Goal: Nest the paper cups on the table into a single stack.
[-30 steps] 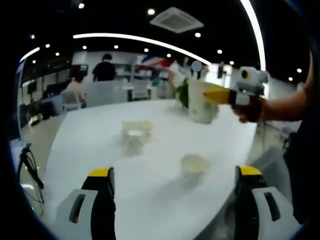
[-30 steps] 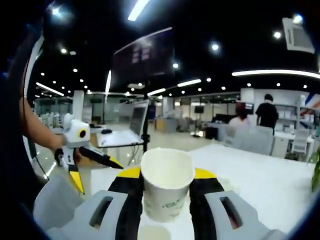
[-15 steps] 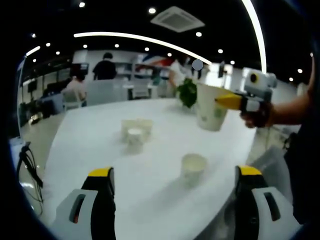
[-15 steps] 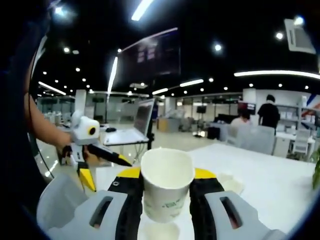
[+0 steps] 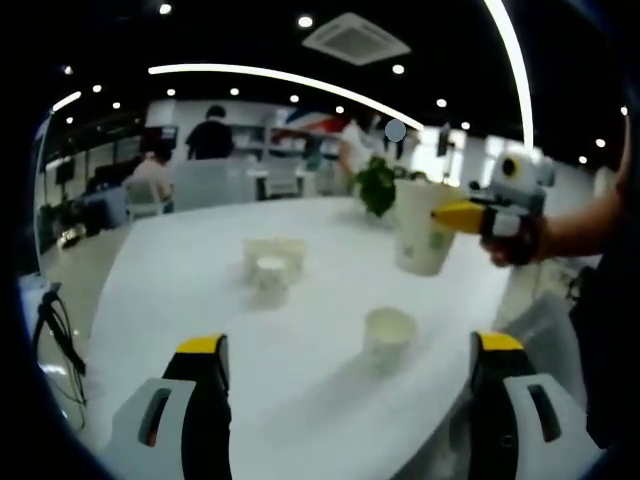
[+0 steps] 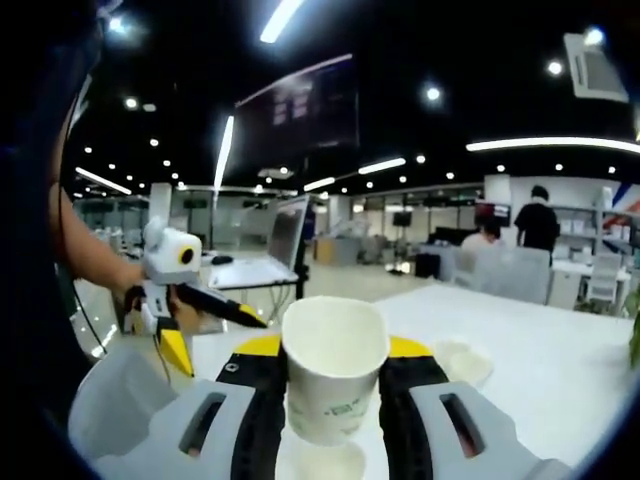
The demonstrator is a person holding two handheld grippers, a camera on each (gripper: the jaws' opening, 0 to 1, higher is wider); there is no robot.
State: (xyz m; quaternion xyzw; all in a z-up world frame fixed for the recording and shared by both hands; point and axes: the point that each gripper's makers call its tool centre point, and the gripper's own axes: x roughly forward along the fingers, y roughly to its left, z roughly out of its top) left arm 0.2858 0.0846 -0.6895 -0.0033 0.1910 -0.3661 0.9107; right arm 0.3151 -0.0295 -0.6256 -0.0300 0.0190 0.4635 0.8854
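- In the right gripper view, the right tool is clamped on an upright paper cup, its yellow-tipped jaws pressing the cup's sides from 9 and 3 o'clock
- The held cup bears a green printed mark low on its wall; the print is too blurred to read
- Directly below the held cup, at 6 o'clock, the rim of a second cup stands on the white desk
- At 4 o'clock from the held cup's mouth, a pale cluster of cups sits on the desk; how many I cannot tell
- At 9 o'clock in the same view, a hand holds the left tool, jaws spread wide with nothing between them
- In the left gripper view, the left tool shows its two jaws at 7 and 5 o'clock, far apart and empty
- Between and beyond them, a single cup stands open-mouthed on the desk
- Towards 11 o'clock from that cup lies the cluster of cups, well apart from it
- At 2 o'clock, the right tool comes in from the right, held by a hand, gripping the paper cup in the air above the desk; green print on its wall, unreadable
- A green plant sits behind the raised cup at the desk's far edge
- Seated and standing people show far off at 11 o'clock
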